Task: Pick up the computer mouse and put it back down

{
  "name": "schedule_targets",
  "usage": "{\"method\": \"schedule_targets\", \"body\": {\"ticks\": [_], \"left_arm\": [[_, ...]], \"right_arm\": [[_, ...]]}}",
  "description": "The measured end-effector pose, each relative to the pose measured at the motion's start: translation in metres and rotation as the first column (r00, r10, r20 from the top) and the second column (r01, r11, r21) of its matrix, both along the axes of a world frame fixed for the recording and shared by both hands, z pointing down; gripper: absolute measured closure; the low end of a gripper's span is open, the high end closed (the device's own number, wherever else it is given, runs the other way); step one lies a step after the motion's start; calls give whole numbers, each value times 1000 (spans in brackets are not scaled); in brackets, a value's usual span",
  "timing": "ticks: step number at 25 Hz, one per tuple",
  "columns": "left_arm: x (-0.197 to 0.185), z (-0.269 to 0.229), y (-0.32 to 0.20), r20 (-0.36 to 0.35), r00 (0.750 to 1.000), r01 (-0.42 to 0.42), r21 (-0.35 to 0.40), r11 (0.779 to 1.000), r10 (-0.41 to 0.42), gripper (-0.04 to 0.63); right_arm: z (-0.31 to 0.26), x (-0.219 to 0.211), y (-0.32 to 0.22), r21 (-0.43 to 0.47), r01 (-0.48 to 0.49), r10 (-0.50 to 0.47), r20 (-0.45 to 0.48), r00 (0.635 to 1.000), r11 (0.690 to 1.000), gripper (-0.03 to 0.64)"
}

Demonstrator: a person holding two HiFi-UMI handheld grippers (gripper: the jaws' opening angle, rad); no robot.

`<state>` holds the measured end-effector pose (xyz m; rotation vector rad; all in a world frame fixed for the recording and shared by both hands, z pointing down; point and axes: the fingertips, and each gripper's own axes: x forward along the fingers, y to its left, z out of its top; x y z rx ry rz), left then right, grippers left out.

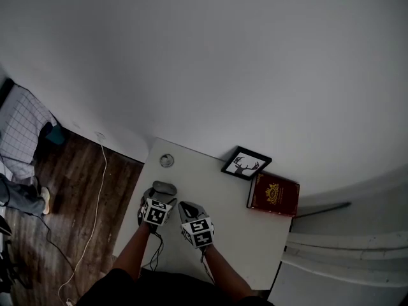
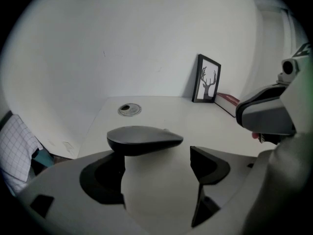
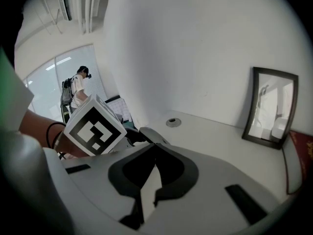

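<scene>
The dark mouse (image 2: 144, 140) is down on the white table (image 1: 236, 228), lying flat near the table's left edge, and it sits right at the tips of the left gripper (image 2: 156, 163). That gripper is released, jaws spread wide: the right-hand jaw stands clear of the mouse, while the mouse's other end overlaps the left-hand jaw in the left gripper view, and I can't tell if they touch. Nothing is pressing on it, so it rests on the table on its own. Just beside it, the right gripper (image 3: 154, 148) is clenched tight, jaws together with nothing between them, hovering low over the table alongside the left one, whose marker cube (image 3: 93, 126) fills the right gripper view's left side. Beyond the mouse, a round cable hole (image 1: 166, 160) is set in the table top near the back. Off to the right, a black-framed deer picture (image 1: 246, 163) leans against the white wall, and a red book (image 1: 274, 194) lies flat just beside it. Left of the table there's dark wooden floor (image 1: 76, 190) with a white cable (image 1: 95, 196) trailing across it.
</scene>
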<state>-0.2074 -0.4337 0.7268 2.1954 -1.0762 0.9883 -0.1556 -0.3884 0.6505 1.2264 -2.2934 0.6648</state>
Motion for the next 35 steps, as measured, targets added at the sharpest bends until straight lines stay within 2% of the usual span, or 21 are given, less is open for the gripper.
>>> {"method": "schedule_targets", "body": {"ticks": [9, 13, 20, 28, 33, 35], "left_arm": [[-8, 7, 16, 90, 995, -36, -52, 998, 40, 178], [-11, 11, 27, 110, 992, -46, -81, 996, 54, 176], [-3, 6, 53, 125, 982, -122, -134, 984, 139, 169], [-3, -23, 77, 115, 992, -45, -72, 996, 53, 169], [9, -51, 108, 66, 998, 15, -22, 1000, -14, 171], [14, -69, 122, 34, 998, 58, 22, 998, -59, 200]], "right_arm": [[-8, -1, 11, 18, 16, -16, 1, 1000, 1000, 595], [-11, -1, 20, 23, 21, -21, 2, 1000, 1000, 595], [-18, 6, 32, 39, 22, -23, 5, 1000, 999, 595], [-37, 14, 52, 81, 27, -30, 32, 999, 996, 595], [-54, 23, 75, 121, 29, -36, 54, 998, 992, 595], [-62, 28, 86, 144, 35, -44, 60, 997, 989, 595]]}}
